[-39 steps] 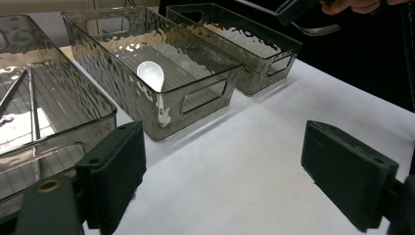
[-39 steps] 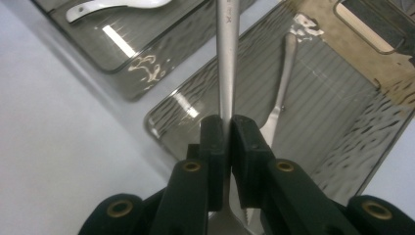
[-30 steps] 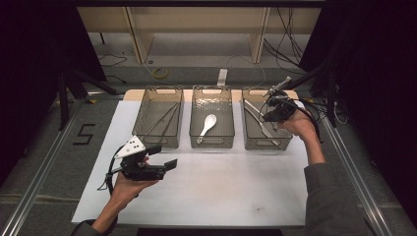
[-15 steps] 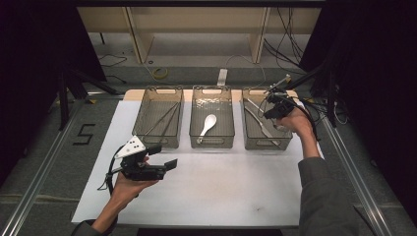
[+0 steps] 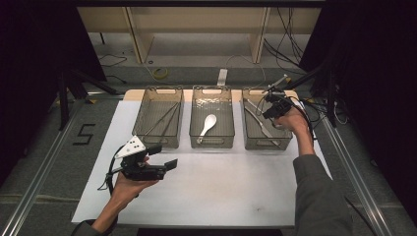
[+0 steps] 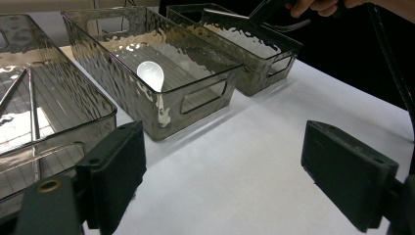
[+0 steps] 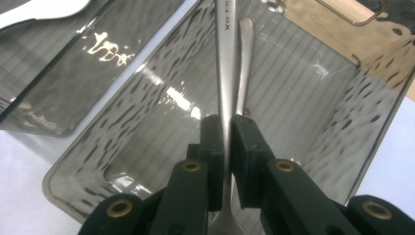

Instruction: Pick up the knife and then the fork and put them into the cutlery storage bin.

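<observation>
A sorting of cutlery into bins was judged to be in hand, at the step of setting a piece down. The right gripper (image 7: 227,132) was closed on a thin metal utensil (image 7: 224,63) — its handle pinched between the pads — and was held over the right bin (image 5: 286,142), which stood at the far right of the white table mat (image 5: 221,191). A second metal piece (image 7: 243,58) was seen lying in that bin beneath the held one (which kind of utensil each was could not be told). The next move was judged to call for a lowering inside the bin walls and a release clear of the piece already there. The left gripper (image 5: 164,157) was held with jaws wide and empty over the near left of the mat, well apart from the bins. Open room lay across the near half of the mat; the middle bin (image 5: 211,141), with its white spoon (image 5: 207,124), stood just beside the right one, so little margin was left on that side.
</observation>
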